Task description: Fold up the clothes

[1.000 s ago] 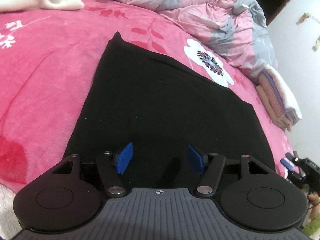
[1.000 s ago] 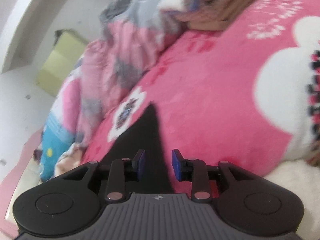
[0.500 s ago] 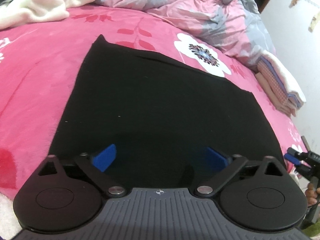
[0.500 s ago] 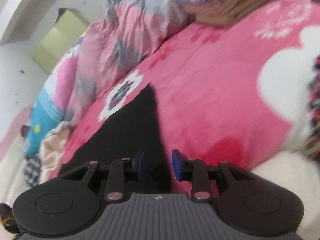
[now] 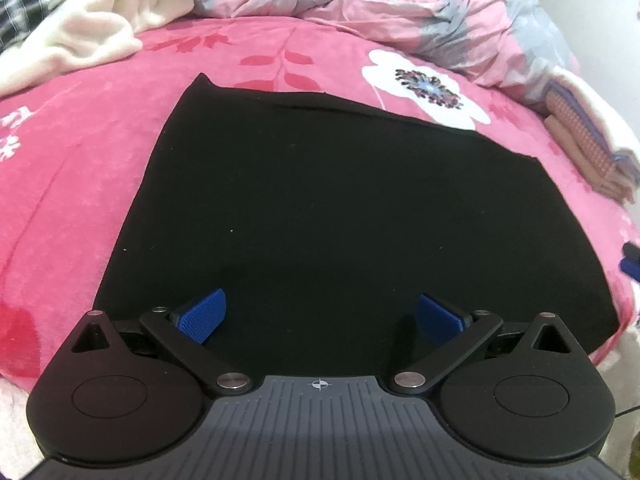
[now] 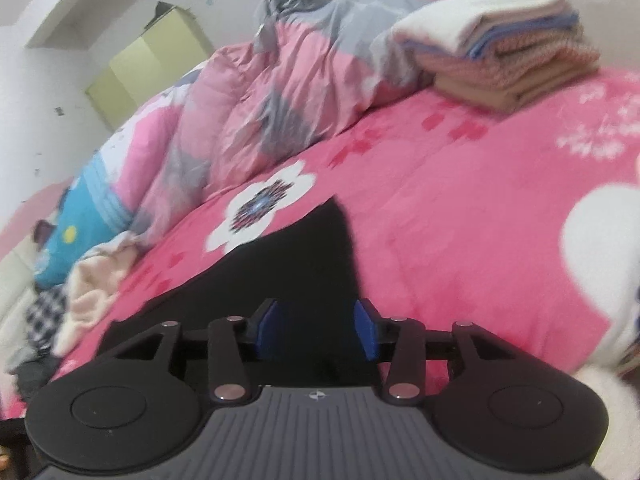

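Note:
A black garment (image 5: 340, 200) lies flat on the pink flowered blanket (image 5: 60, 160), folded into a rough rectangle. My left gripper (image 5: 320, 312) hovers over its near edge, jaws spread wide, blue pads clear of the cloth. In the right wrist view the garment's right corner (image 6: 312, 256) runs up to a point. My right gripper (image 6: 318, 320) sits above that side with its jaws opening; black cloth shows in the gap below the pads, and they do not press on it. The right gripper's blue tips (image 5: 630, 264) peek in at the left view's right edge.
A stack of folded clothes (image 6: 500, 60) sits at the back right of the bed, next to a bunched pink and grey quilt (image 6: 280, 100). A cream garment (image 5: 100, 32) and other loose clothes lie at the far left. A white wall stands to the right.
My left jaws have spread from partly apart to fully wide, and the hand slid along the near edge. My right jaws widened in the last half second as the hand rose and rolled.

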`<state>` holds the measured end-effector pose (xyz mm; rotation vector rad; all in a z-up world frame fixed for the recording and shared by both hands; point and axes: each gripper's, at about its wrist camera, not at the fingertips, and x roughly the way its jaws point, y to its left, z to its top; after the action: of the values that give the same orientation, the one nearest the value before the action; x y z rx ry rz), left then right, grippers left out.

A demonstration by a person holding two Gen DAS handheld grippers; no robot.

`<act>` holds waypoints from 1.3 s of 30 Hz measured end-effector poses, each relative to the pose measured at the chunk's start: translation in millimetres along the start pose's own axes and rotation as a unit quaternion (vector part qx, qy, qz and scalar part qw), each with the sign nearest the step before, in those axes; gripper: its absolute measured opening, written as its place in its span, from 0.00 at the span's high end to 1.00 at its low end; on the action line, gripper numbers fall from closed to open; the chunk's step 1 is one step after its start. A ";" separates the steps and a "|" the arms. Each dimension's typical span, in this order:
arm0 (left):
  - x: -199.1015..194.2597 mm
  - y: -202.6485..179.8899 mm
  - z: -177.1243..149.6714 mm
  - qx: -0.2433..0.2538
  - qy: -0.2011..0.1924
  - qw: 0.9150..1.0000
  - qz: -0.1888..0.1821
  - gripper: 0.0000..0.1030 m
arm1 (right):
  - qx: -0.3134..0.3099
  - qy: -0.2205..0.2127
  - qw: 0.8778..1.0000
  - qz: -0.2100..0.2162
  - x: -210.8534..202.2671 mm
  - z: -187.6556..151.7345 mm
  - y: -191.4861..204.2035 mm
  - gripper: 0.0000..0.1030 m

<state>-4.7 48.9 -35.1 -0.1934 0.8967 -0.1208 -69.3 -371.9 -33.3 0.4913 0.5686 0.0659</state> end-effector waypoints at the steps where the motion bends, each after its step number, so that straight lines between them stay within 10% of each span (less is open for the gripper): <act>1: 0.4 -1.6 0.0 0.002 0.001 1.000 0.004 0.00 | -0.010 -0.008 1.000 -0.022 0.2 1.7 0.6 0.40; 12: 2.1 -8.7 -0.4 0.007 0.005 1.000 0.025 0.00 | -0.099 -0.015 0.979 -0.179 29.8 -6.2 3.3 0.13; 39: 5.0 -4.6 7.2 -0.011 0.022 1.000 0.020 0.00 | -0.115 0.011 0.971 -0.208 50.2 -11.4 2.6 0.00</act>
<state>3.9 44.2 -33.5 -0.1938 0.9454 -0.0793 -32.8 -355.0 -65.5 0.1394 0.6659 -0.2605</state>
